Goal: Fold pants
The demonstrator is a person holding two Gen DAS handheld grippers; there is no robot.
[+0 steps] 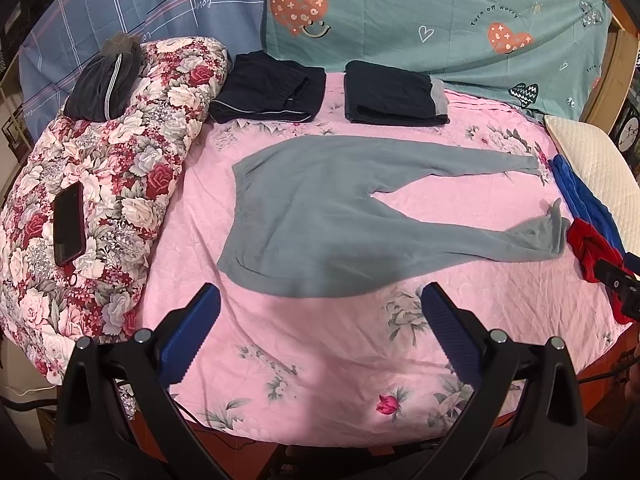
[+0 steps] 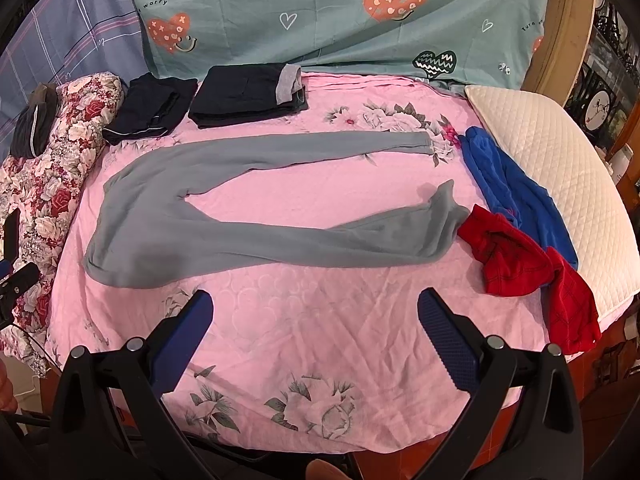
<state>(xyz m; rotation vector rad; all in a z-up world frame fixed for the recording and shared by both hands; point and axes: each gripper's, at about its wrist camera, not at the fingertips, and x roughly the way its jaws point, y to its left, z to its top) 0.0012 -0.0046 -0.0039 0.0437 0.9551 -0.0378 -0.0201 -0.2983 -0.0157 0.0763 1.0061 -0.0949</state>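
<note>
Grey pants (image 1: pixel 320 216) lie spread flat on the pink bedsheet (image 1: pixel 320 360), waistband to the left, both legs running right and parted in a V. They also show in the right wrist view (image 2: pixel 240 216); the near leg's cuff (image 2: pixel 440 208) is bunched and curled up. My left gripper (image 1: pixel 320 300) is open and empty, hovering just in front of the waist end. My right gripper (image 2: pixel 316 308) is open and empty, in front of the near leg. Its tip shows at the right edge of the left wrist view (image 1: pixel 620 280).
Two folded dark pants (image 1: pixel 268 88) (image 1: pixel 396 94) lie at the back. A floral quilt (image 1: pixel 100 200) at left bears a phone (image 1: pixel 69 228) and a dark garment (image 1: pixel 106 84). Red (image 2: pixel 520 264) and blue (image 2: pixel 516 196) clothes and a white pillow (image 2: pixel 560 180) lie at right.
</note>
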